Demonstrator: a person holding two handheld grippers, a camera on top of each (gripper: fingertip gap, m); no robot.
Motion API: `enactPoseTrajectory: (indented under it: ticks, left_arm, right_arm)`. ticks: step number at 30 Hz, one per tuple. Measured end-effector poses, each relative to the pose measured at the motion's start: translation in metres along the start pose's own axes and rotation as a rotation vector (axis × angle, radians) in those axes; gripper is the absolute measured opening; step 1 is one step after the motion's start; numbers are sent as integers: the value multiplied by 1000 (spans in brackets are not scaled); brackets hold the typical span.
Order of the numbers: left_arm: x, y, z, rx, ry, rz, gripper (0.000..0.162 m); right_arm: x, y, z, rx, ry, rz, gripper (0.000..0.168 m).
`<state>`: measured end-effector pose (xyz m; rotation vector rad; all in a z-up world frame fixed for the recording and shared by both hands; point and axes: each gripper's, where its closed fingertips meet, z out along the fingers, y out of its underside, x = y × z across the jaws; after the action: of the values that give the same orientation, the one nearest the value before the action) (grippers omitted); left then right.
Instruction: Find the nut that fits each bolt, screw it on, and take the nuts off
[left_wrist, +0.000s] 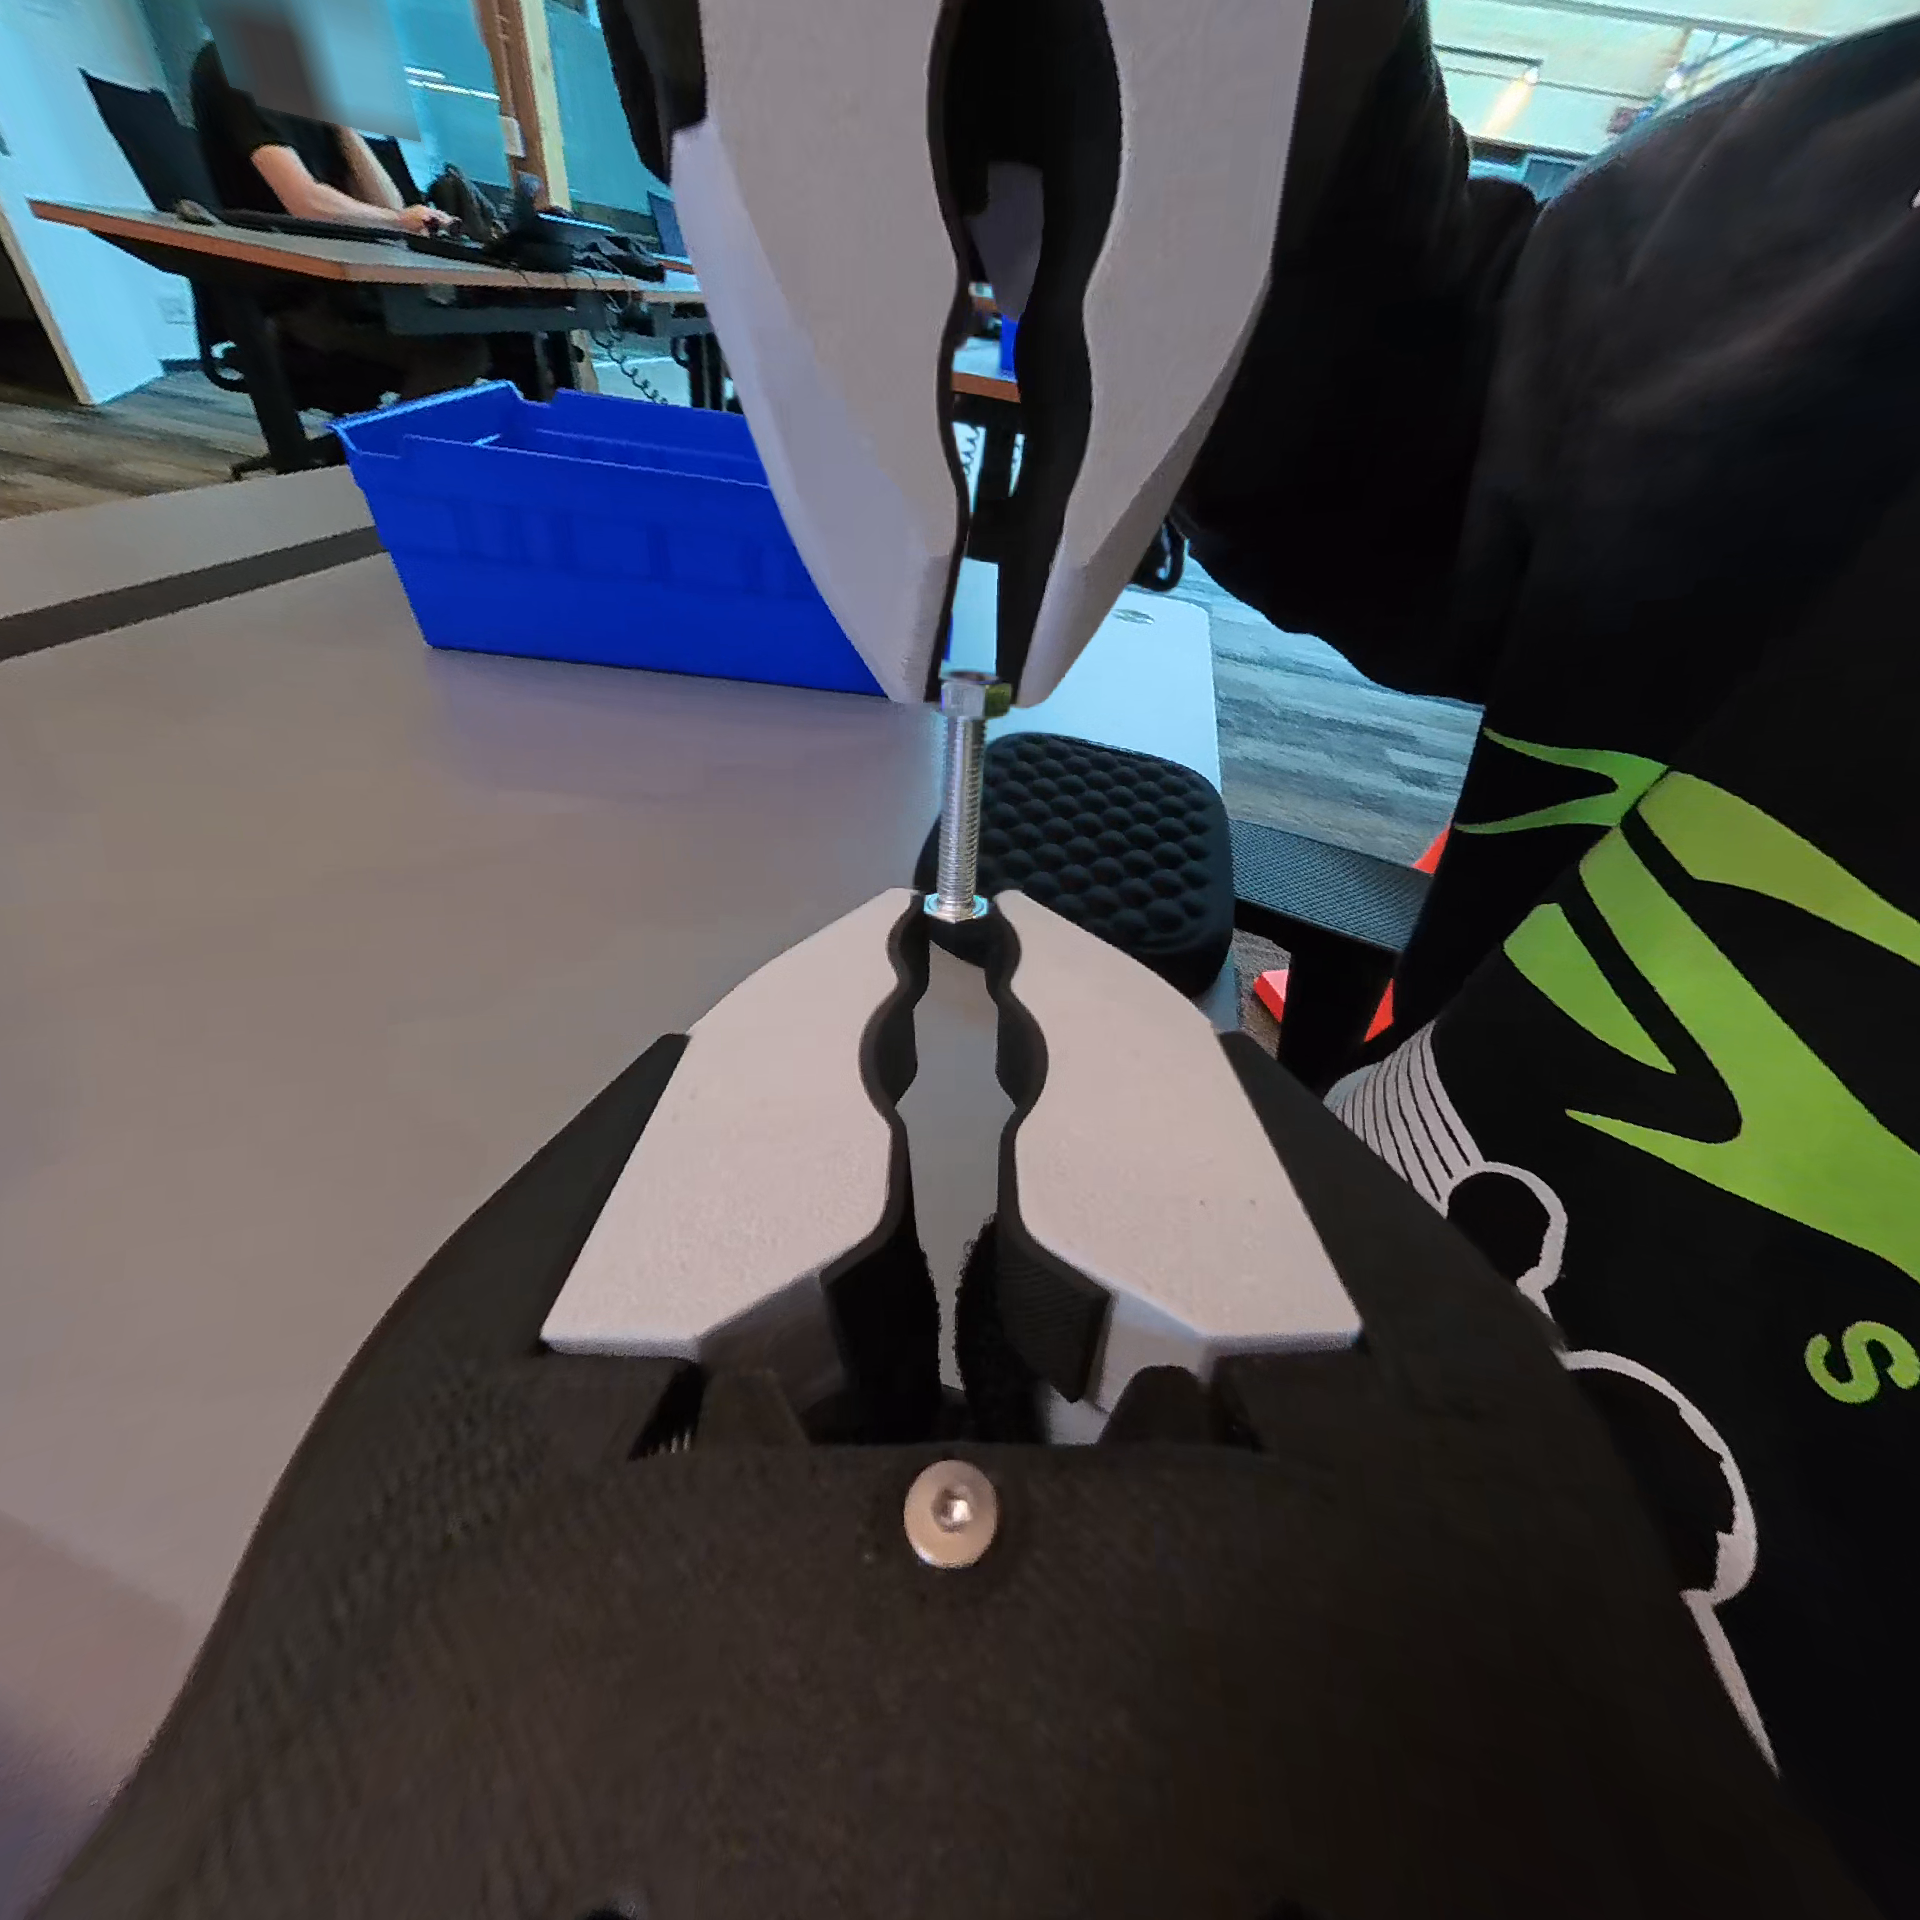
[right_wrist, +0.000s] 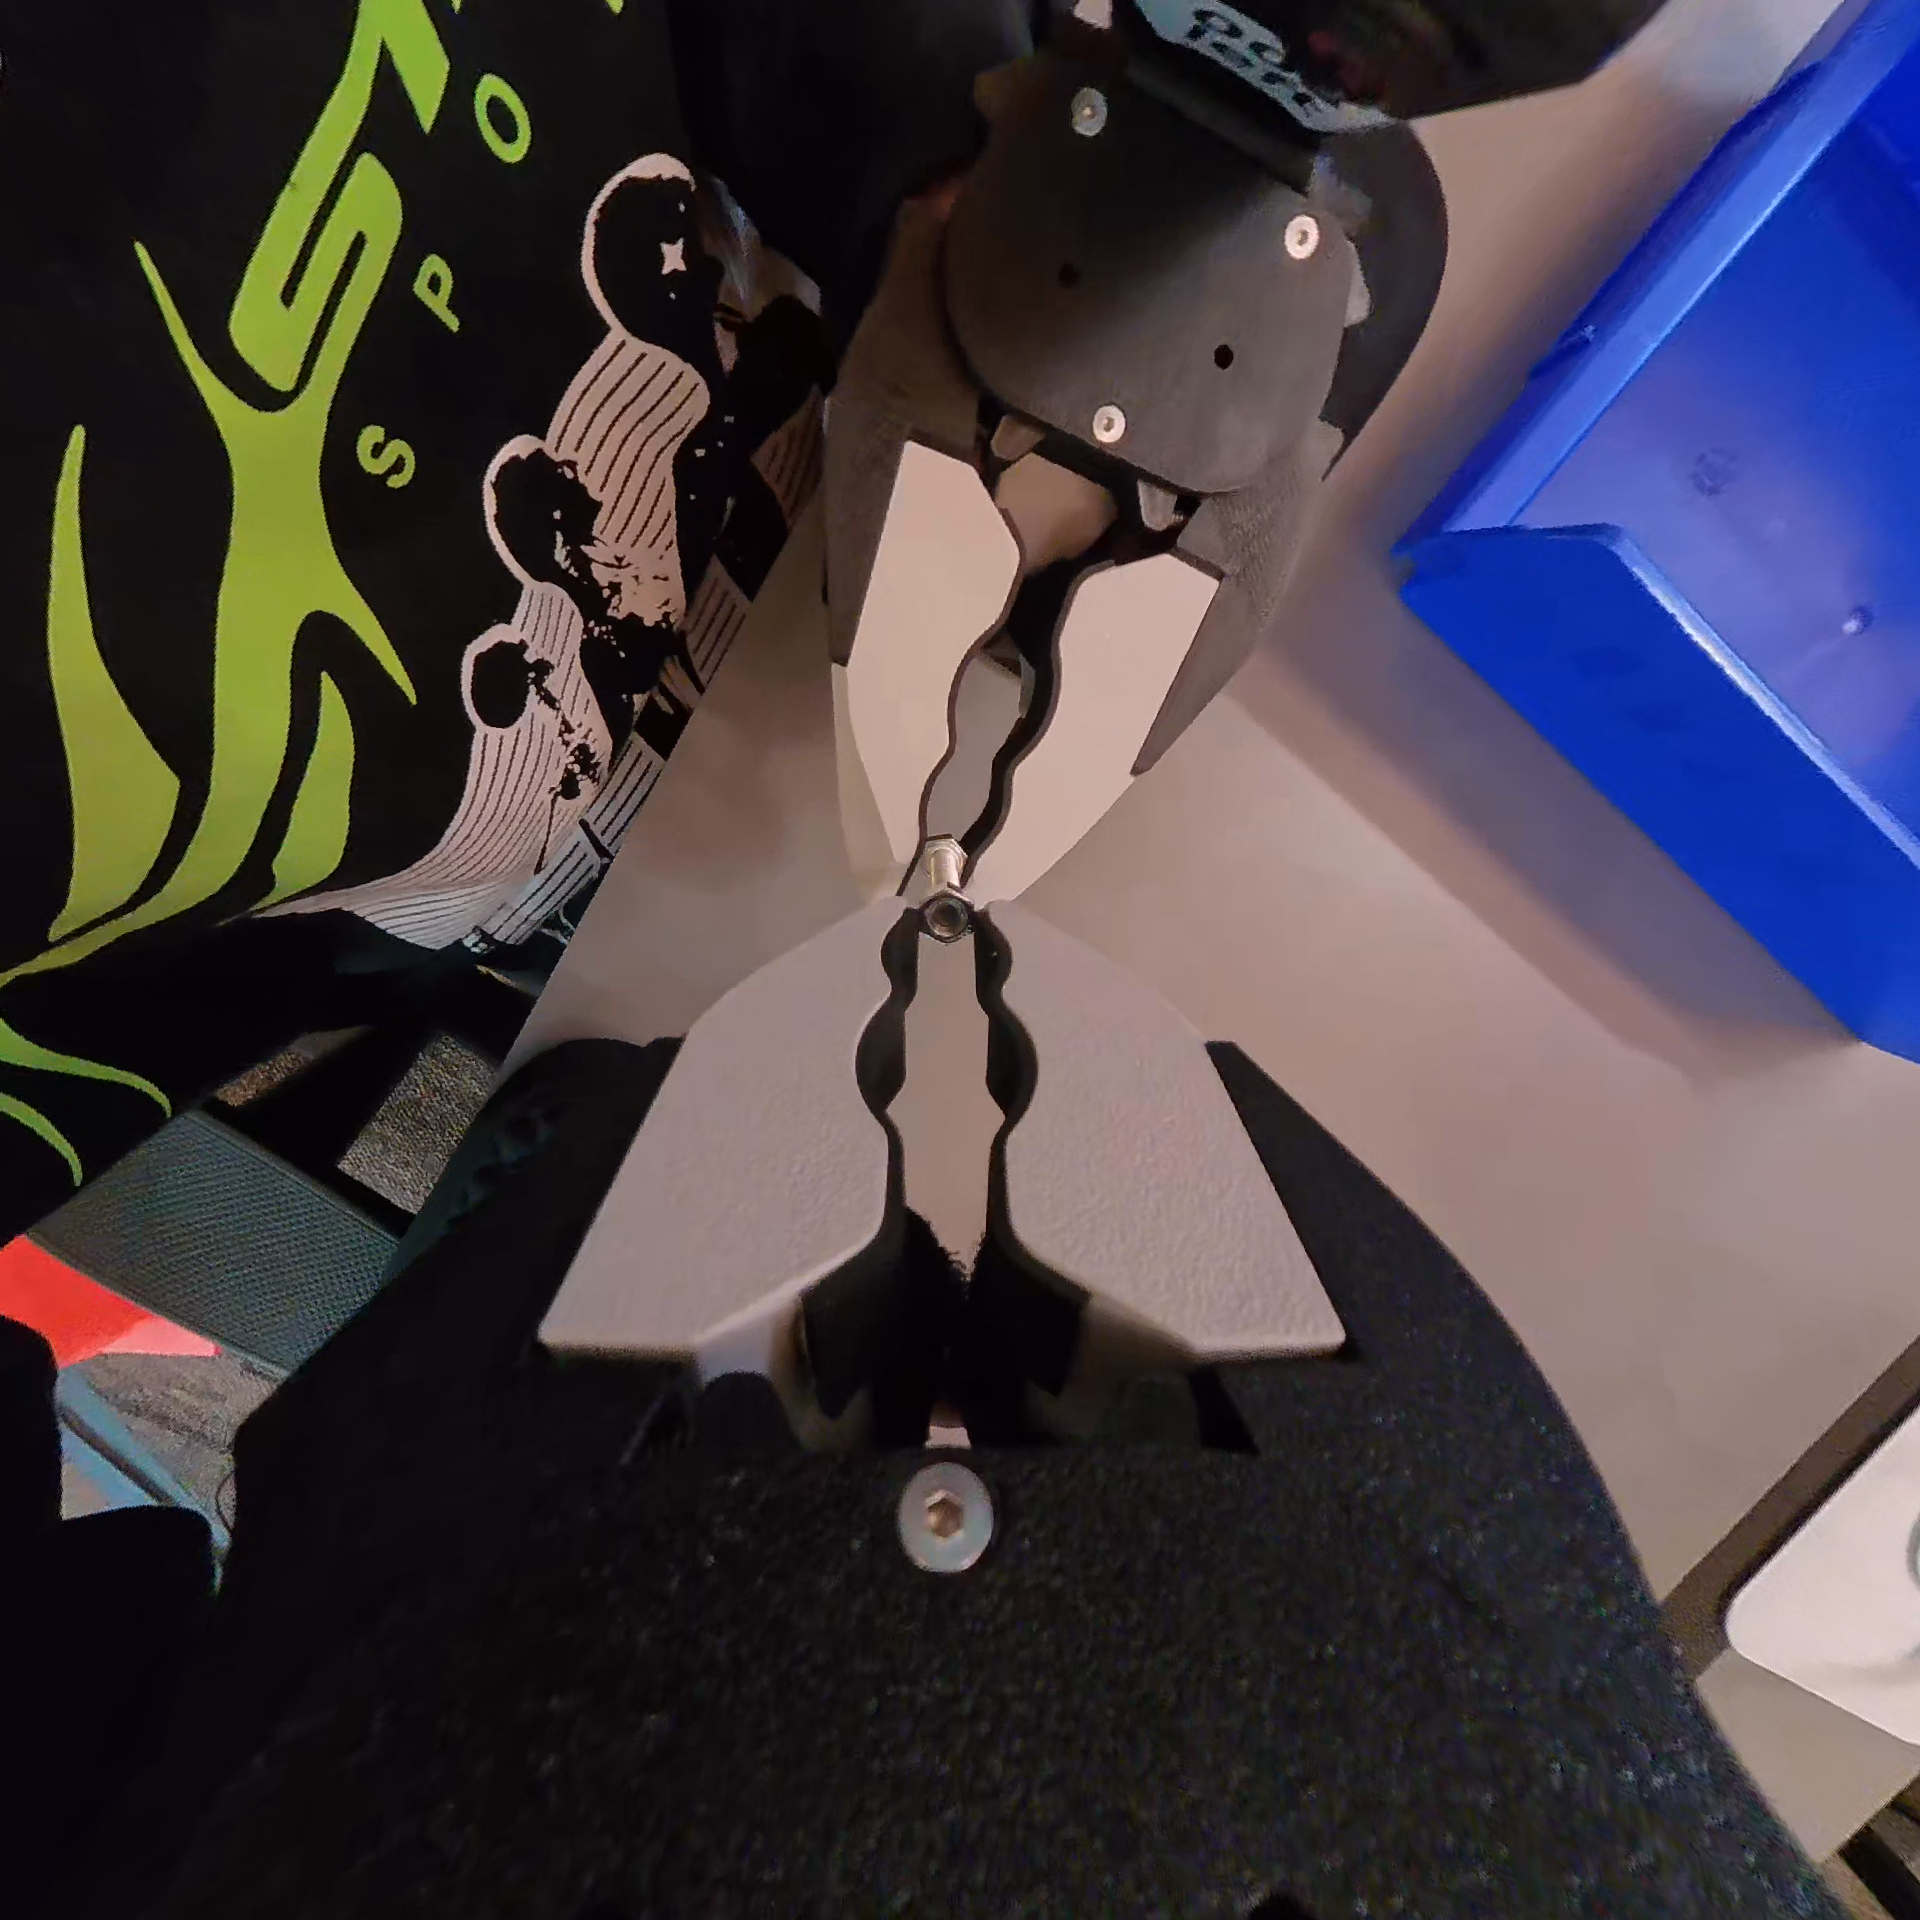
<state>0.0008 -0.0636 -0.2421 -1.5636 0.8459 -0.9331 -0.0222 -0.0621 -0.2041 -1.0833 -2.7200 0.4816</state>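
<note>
Your left gripper (left_wrist: 958, 920) is clenched on the nut (left_wrist: 958, 911). Your right gripper (right_wrist: 943, 928) is clamped on the bolt (left_wrist: 961, 800) head. The pair is held in the air over the desk (left_wrist: 416, 831) near its front edge, blue bin (left_wrist: 582, 540) behind. The nut sits at the thread tip, barely started if at all. My read: the run-down and removal are left, and I see no other bolts.
</note>
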Motion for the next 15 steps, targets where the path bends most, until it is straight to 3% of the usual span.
enactPoseTrajectory:
  ticks: [1,15]
  left_arm:
    - [-1,-1,0,4,-11,2,10]
    - [-13,1,1,-21,-145,54,10]
  right_arm:
    - [1,0,0,3,4,9,10]
    - [5,4,1,-36,17,105,10]
